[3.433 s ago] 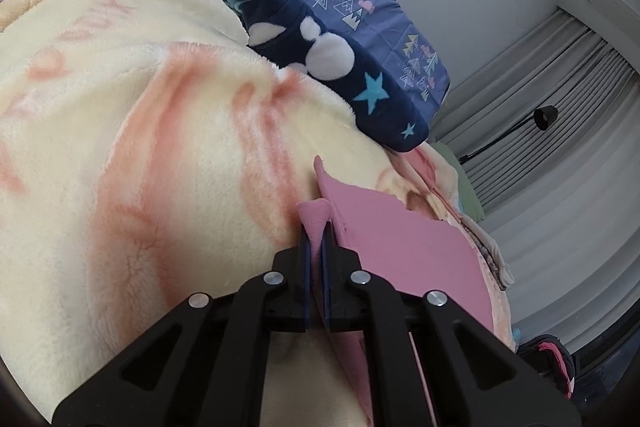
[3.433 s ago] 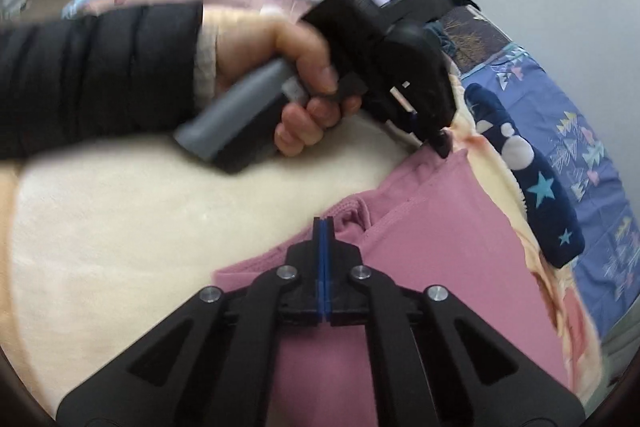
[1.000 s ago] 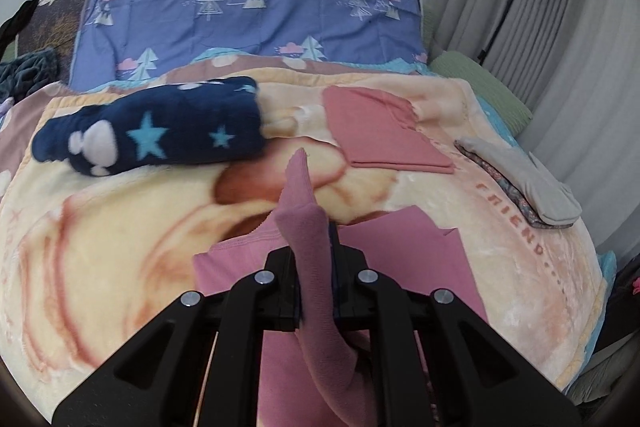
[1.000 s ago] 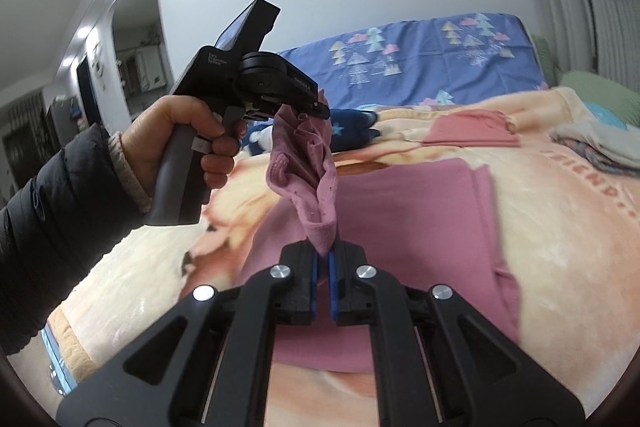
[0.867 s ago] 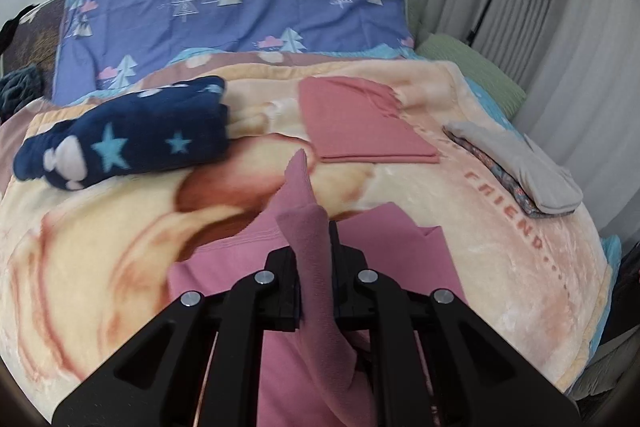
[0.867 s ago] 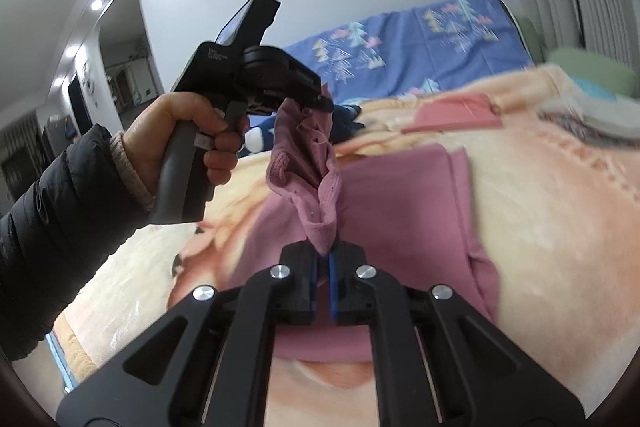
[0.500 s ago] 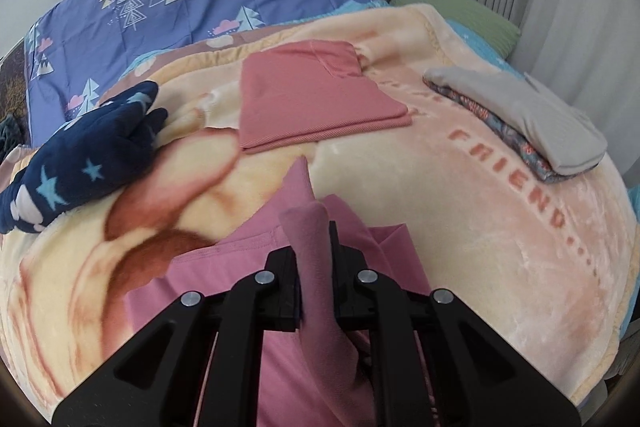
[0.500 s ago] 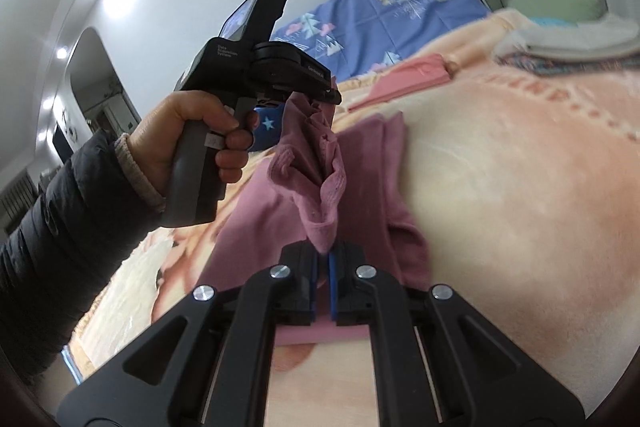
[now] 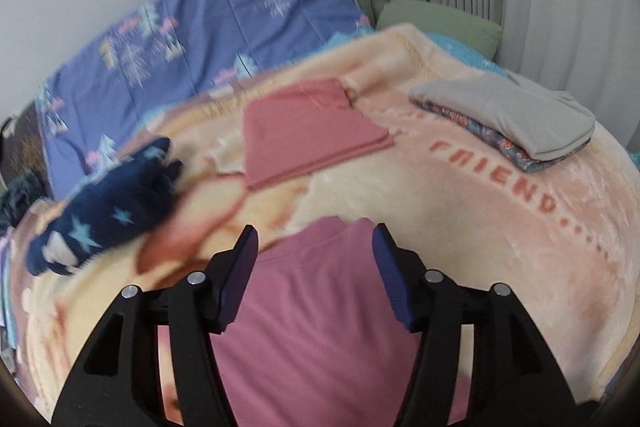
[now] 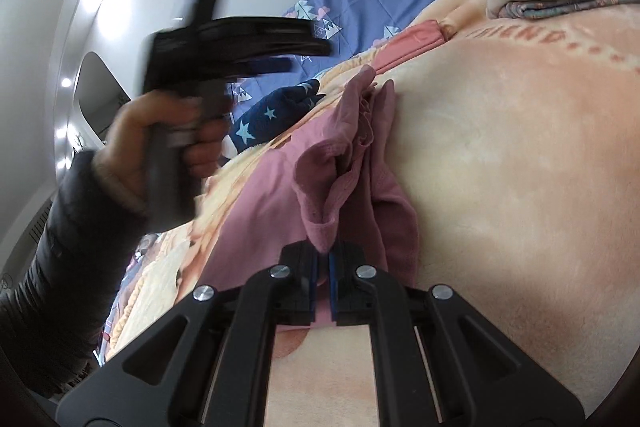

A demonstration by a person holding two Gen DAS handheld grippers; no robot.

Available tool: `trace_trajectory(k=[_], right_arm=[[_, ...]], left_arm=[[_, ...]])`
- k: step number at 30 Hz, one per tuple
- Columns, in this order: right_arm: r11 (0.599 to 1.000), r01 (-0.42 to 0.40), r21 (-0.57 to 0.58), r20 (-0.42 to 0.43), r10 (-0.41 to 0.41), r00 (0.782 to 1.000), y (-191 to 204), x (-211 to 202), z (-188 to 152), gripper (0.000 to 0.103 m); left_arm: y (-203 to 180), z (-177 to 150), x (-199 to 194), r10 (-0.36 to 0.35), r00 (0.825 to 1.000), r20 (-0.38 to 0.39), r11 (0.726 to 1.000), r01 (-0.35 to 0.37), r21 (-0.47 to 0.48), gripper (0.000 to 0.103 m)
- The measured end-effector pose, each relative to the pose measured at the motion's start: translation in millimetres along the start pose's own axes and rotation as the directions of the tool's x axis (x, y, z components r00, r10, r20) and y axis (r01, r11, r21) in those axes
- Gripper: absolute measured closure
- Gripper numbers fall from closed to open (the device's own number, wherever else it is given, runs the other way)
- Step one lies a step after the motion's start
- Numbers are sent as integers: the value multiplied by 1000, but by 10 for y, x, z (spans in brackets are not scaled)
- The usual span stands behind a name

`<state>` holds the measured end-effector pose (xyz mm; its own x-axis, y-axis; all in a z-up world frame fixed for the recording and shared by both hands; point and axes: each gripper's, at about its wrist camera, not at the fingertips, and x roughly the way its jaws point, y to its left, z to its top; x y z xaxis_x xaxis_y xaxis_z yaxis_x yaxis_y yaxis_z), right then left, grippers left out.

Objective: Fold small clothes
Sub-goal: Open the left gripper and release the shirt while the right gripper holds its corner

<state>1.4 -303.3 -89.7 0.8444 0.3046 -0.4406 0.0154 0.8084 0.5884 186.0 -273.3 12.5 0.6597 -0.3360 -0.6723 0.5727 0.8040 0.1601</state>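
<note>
Bed (image 9: 460, 195) overlaid by a plush blanket, on which the mauve garment (image 9: 320, 307) is spread. One edge is pinched by the right gripper (image 10: 323, 279); the left gripper (image 9: 314, 275) is held above with jaws spread. Fold apparently mid-step; release and smoothing are judged next.

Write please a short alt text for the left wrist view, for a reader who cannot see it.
The left gripper, jaws open and empty, hovers over a mauve pink garment on a peach blanket. Beyond lie a folded coral garment, a grey folded pile and a navy star-patterned item.
</note>
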Motion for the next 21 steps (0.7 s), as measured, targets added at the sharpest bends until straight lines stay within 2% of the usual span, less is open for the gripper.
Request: trace_trajectory(k=[2,4,8,12,14,18,21], right_arm=[[1000,-1,1,-1,1,1000,7,-1,-7,99],[1000,-4,7,-1,4,1000,-2,-9,-8,99],[999,-12,31,-5,12,1000,-36,-8,3,99],[1000,0,29,-8,1,1000,-20,2,18,99],[1000,6,25,-7,-6,1000,-2,6,29,99],[1000,24,17,-3,-24,1000,42,2,39,99],[999,29,18,12,-29,999,87,-39,80,99]], left_arm=[[102,-189,-320,-2,999,42,1000,1,8,40],[170,-427,-537,-30,999,38,999,29,16,37],[204,-1208,-910,-56,998,-16,998,56,42,35],[204,-1866,-1097,-77,994,-78,997,76,-13,34],[181,-2099,-1125,-64,993,-100,998,62,-23,34],[159,-2232,-1074,-32,994,-102,999,29,-37,34],[83,-2227,-1019,-38,993,-107,999,35,-36,34]])
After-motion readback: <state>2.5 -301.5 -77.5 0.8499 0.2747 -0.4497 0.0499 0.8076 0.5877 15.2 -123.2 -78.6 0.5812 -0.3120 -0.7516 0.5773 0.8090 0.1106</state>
